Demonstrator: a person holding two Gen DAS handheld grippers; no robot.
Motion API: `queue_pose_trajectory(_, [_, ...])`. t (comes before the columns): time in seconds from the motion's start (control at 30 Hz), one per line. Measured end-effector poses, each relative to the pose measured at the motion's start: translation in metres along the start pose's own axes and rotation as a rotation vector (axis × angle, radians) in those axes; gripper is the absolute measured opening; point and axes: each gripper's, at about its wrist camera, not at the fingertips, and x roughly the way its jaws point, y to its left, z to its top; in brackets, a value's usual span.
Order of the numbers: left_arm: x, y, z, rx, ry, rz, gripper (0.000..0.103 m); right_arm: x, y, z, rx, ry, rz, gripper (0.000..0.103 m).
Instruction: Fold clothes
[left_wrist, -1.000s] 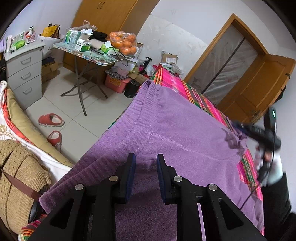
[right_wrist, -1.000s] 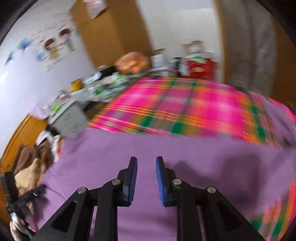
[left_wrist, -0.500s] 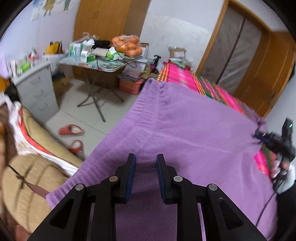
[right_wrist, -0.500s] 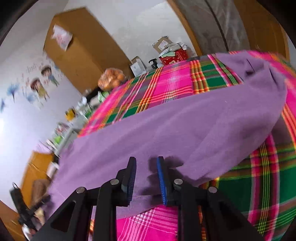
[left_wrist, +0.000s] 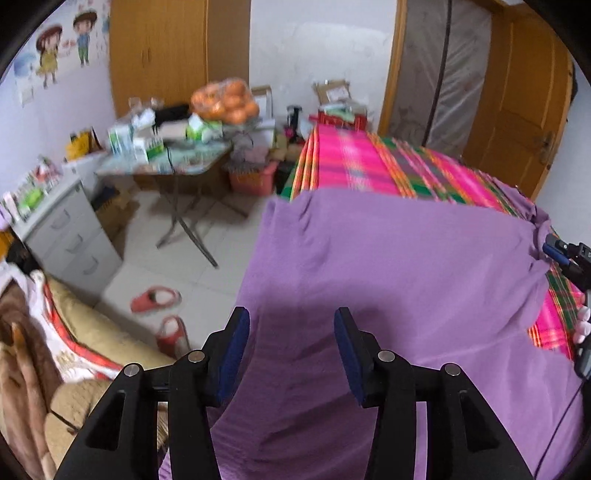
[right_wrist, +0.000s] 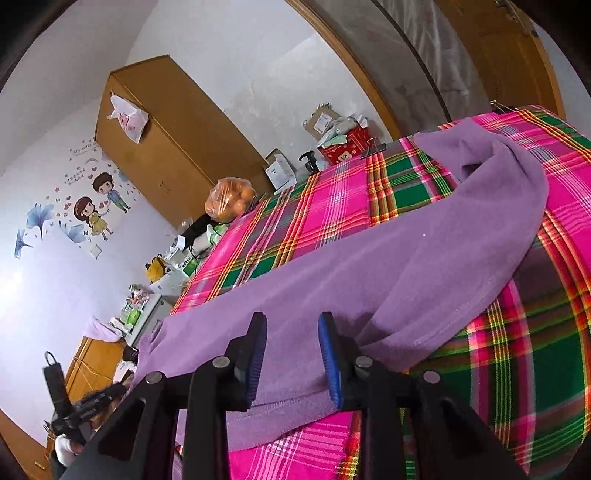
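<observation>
Both tongs, left gripper (left_wrist: 291, 347) & right gripper (right_wrist: 292, 350), opening, released over purple sweater (left_wrist: 399, 280) on plaid bed (right_wrist: 517, 369). Soft, limp, light; we'd pinch hem edges nr corners.

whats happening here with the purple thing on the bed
A person with a gripper in each hand is folding a purple garment laid across a bed with a pink and green plaid cover. The left gripper and the right gripper both hover over the near edge of the cloth, jaws opening, pads not pressing it. One end of the garment lies bunched towards the far side.
</observation>
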Motion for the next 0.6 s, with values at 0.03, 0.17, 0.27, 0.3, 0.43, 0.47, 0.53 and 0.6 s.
queue_pose_trajectory(0.03, [0.002, 0.003, -0.003, -0.001, 0.011, -0.003, 0.05, 0.0, -0.001, 0.0, 0.004, -0.001, 0.001, 0.03])
queue_pose_trajectory(0.17, [0.008, 0.004, -0.01, 0.016, 0.024, -0.003, 0.049, -0.002, -0.002, -0.001, 0.005, -0.004, 0.002, 0.03])
queue_pose_trajectory(0.27, [0.009, -0.001, -0.012, 0.039, 0.019, 0.017, 0.049, -0.003, -0.002, -0.001, 0.005, -0.005, 0.002, 0.031])
queue_pose_trajectory(0.3, [0.009, -0.001, -0.012, 0.042, 0.018, 0.022, 0.048, -0.002, -0.002, -0.002, 0.008, -0.005, 0.002, 0.031])
queue_pose_trajectory(0.43, [0.009, -0.003, -0.011, 0.07, 0.019, 0.056, 0.037, -0.004, -0.009, -0.003, 0.032, -0.004, 0.002, 0.031])
queue_pose_trajectory(0.47, [0.01, -0.004, -0.01, 0.076, 0.02, 0.06, 0.033, -0.004, -0.01, -0.003, 0.04, -0.005, 0.004, 0.031])
queue_pose_trajectory(0.53, [0.01, -0.006, -0.009, 0.085, 0.022, 0.067, 0.029, -0.004, -0.012, -0.002, 0.053, -0.009, 0.005, 0.031])
queue_pose_trajectory(0.6, [0.011, -0.007, -0.008, 0.098, 0.024, 0.078, 0.028, -0.004, -0.012, -0.003, 0.053, -0.011, 0.006, 0.031])
